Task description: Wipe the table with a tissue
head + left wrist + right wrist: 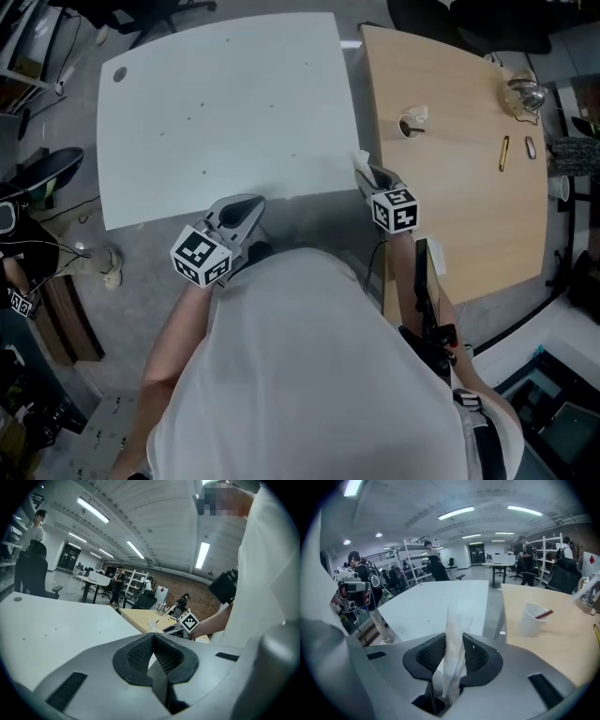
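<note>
A white tissue [453, 641] stands upright, pinched between the pads of my right gripper [453, 656]. In the head view that right gripper [367, 172] hovers at the near right corner of the white table [225, 103], with the tissue [361, 158] poking out past its tip. My left gripper [246, 214] hangs over the near edge of the same table, left of the right one. Its jaws meet, with nothing between them, in the left gripper view [154, 653].
A wooden table [459, 150] adjoins the white one on the right. It carries a paper cup [531, 618] with a stirrer, a pen [503, 153] and a shiny object [525, 94]. Several people, chairs and shelves stand in the background.
</note>
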A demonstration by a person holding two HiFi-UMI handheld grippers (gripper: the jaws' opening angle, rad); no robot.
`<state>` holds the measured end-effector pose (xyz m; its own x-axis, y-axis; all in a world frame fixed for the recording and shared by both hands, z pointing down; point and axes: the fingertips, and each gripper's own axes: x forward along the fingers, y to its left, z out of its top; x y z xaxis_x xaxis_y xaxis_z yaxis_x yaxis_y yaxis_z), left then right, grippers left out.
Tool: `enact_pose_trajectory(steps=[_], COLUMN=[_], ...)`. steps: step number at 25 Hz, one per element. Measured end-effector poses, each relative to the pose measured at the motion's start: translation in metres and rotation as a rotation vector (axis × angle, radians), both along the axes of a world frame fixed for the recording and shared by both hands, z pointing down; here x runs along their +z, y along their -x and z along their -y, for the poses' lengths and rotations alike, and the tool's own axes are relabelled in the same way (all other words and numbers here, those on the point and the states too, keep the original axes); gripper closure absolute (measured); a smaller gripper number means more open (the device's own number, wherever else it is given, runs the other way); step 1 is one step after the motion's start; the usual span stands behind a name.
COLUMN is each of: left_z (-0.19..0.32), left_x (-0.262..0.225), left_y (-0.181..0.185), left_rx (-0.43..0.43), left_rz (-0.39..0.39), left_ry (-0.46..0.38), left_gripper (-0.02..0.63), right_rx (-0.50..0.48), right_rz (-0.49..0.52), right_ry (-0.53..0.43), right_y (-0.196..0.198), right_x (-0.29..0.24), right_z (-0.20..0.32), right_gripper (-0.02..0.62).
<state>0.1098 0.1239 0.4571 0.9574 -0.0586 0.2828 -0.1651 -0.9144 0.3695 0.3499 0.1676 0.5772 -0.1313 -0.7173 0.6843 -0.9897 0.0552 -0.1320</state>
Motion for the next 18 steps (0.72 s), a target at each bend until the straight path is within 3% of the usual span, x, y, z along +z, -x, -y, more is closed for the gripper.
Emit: enact_pose_trajectory(steps=[4, 9, 13, 18], left_z=[0.014, 0.024, 0.028, 0.028], left_x=[0.000, 0.004, 0.005, 0.011], left_y=[0.020, 0.046, 0.067, 0.088], left_rx=[-0.045, -0.115, -0.176, -0.245], left_rz=[-0.005, -0.002, -0.001, 0.005], left_ry=[-0.001, 0.001, 0.002, 0.015], left_gripper=[0.601, 0.601, 0.600, 0.600], right_rx=[-0.130, -0.154, -0.181, -0.311], right_rz=[0.039, 0.074, 0.040, -0.063], right_ry=[0.010, 0.037, 0.076, 0.155], right_y=[0.047, 0.071, 0.078, 0.090], right_x=[0.003, 0.015, 0.028, 0.048], right_z=[0.032, 0.058, 0.075, 0.097], right_gripper=[0.488, 0.488, 0.488, 0.489])
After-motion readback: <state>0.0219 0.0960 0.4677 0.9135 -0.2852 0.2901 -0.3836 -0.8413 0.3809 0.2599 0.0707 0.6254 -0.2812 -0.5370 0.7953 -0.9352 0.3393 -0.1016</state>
